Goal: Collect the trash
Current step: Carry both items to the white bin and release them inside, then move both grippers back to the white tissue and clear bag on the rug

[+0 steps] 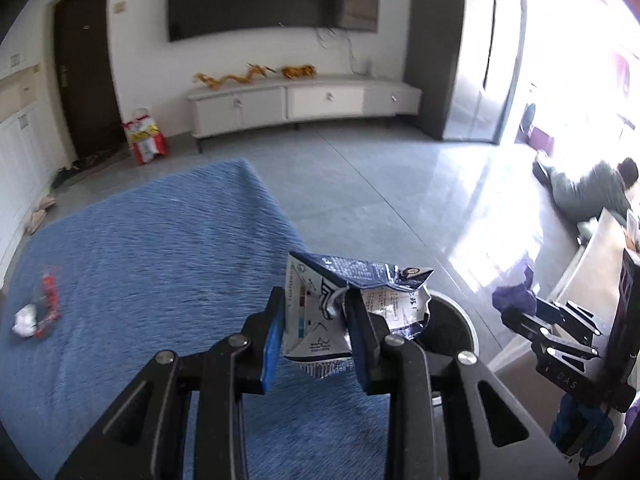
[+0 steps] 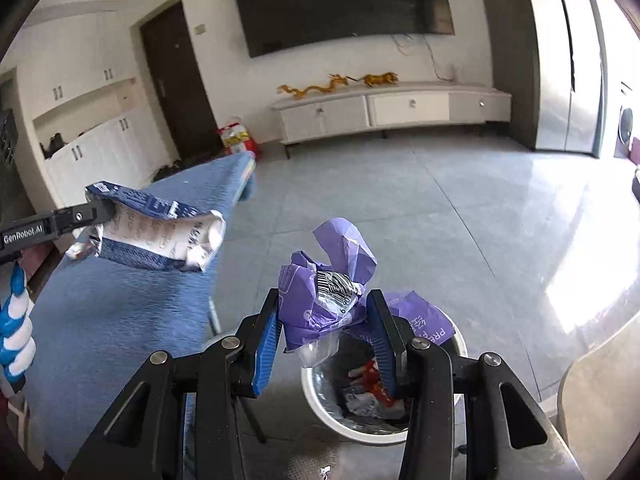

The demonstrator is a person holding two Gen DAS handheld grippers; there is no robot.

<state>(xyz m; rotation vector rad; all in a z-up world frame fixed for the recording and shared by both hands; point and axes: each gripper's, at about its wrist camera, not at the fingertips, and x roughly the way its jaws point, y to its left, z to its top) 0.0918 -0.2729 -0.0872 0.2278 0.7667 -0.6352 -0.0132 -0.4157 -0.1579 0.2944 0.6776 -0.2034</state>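
My left gripper [image 1: 316, 320] is shut on a crumpled blue-and-white carton [image 1: 320, 320], held over the edge of the blue cloth-covered table [image 1: 140, 260]. The same carton [image 2: 160, 236] shows at the left of the right wrist view. My right gripper [image 2: 326, 328] is shut on a crumpled purple wrapper [image 2: 332, 292] with a barcode, above a white trash bin [image 2: 320, 404]. The bin [image 1: 460, 312] sits on the floor just right of the table and holds red and white scraps. A white wad [image 1: 26, 318] and a red wrapper [image 1: 50, 304] lie on the table's left side.
A white TV cabinet [image 1: 304, 104] and a wall screen stand across the grey tiled floor. A red bag [image 1: 144, 136] leans by the dark door. A person [image 1: 588, 188] lies on the floor at the far right. A pale chair [image 2: 600, 408] stands near the bin.
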